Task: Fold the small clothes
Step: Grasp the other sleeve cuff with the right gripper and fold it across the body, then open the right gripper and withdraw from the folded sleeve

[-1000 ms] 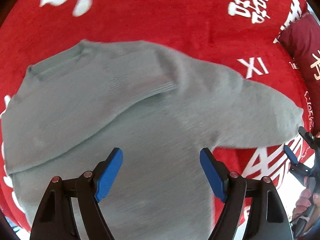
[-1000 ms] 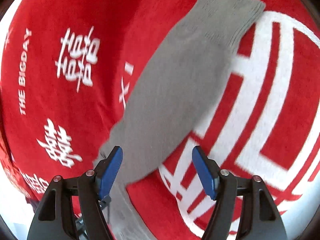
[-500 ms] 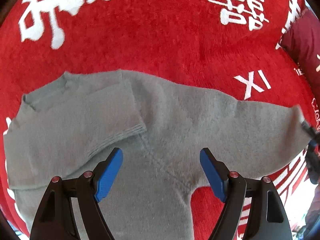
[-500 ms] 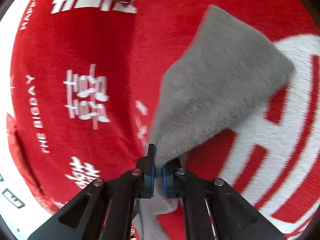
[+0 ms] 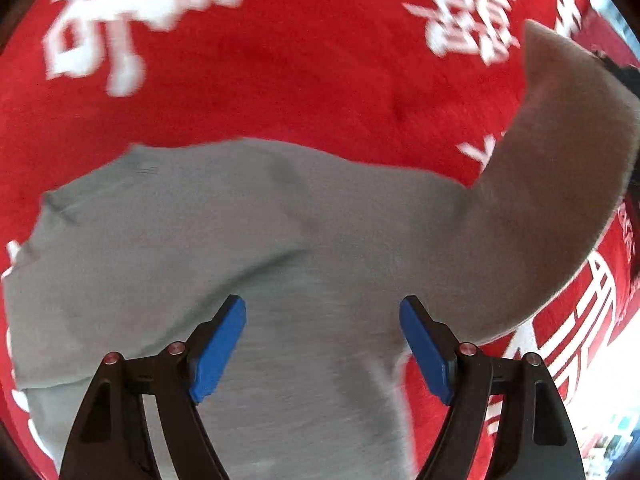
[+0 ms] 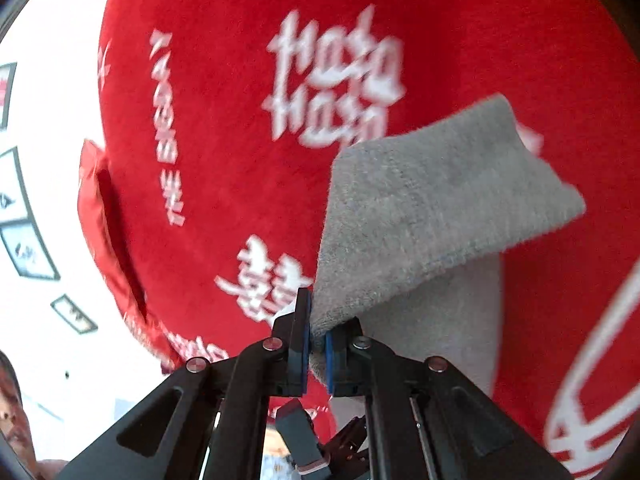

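Grey sweater (image 5: 280, 240) lies on red blanket (image 5: 280, 60); right gripper (image 6: 317, 344) pinches its lifted sleeve (image 6: 432, 208), left gripper (image 5: 322, 344) fingers spread above.

Raised sleeve (image 5: 560, 184) blocks right side; red blanket (image 5: 280, 60) beyond sweater (image 5: 240, 240) open.

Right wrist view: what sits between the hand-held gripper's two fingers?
The gray sweater's sleeve; the right hand-held gripper is clamped on its edge, seen in the right wrist view.
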A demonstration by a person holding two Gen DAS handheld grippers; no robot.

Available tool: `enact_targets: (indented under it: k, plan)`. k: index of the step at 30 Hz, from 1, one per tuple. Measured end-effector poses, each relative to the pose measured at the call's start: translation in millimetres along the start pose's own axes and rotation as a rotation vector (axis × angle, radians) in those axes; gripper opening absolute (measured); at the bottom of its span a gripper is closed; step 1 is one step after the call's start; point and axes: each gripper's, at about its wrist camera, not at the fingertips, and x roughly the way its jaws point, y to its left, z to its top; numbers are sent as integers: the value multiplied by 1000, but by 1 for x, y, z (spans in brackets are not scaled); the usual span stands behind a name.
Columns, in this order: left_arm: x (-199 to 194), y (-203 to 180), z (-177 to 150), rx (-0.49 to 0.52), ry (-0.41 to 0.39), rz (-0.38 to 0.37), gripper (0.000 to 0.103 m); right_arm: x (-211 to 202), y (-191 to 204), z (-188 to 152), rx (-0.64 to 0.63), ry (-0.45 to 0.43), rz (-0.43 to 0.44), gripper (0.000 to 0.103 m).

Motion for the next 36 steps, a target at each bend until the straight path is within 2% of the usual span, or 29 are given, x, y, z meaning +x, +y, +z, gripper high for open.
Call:
enact_targets:
  k: [3,7,13,17,19,20,21,22,24,25,27,28,29,30,31,33,36]
  plan:
    - [-24,49,-4,-50,-48,27,80,45,23,-16,-52,84,20,6]
    - [-43,117,-17,-96,-71,81,80,112,50,-53,-147,227,21,6]
    - [-54,237,-49,-254,-61,213,80,225,70,-144,-297,520,-28,6]
    - [-48,293,-83,-357,-19,247,80,286,52,-214,-437,722,-216,7]
    - [-46,303,-98,-390,7,241,80,302,38,-234,-484,770,-332,10]
    - [-44,308,-103,-407,12,230,80,309,27,-244,-501,788,-429,11]
    - [-46,313,-109,-415,0,207,80,310,22,-248,-498,792,-477,11]
    - [-49,315,-111,-411,-10,195,80,309,18,-249,-482,779,-512,16]
    - [-53,316,-114,-392,-13,192,80,299,18,-247,-445,721,-505,36]
    - [-55,317,-117,-390,-13,185,80,294,18,-243,-422,684,-498,52]
    - [-59,320,-120,-409,-15,158,80,288,18,-233,-350,611,-471,55]
    - [-62,325,-122,-428,-17,141,80,287,17,-229,-311,587,-463,52]
    - [-65,330,-124,-440,-19,133,80,290,16,-225,-278,569,-454,31]
    - [-67,336,-126,-454,-23,125,80,293,17,-223,-267,553,-469,17]
    - [-65,343,-125,-464,-28,120,80,297,24,-225,-305,534,-488,6]
    - [-71,353,-130,-482,-41,117,80,312,48,-238,-425,545,-472,6]
    - [-82,354,-136,-496,-44,134,80,339,79,-271,-679,661,-477,6]
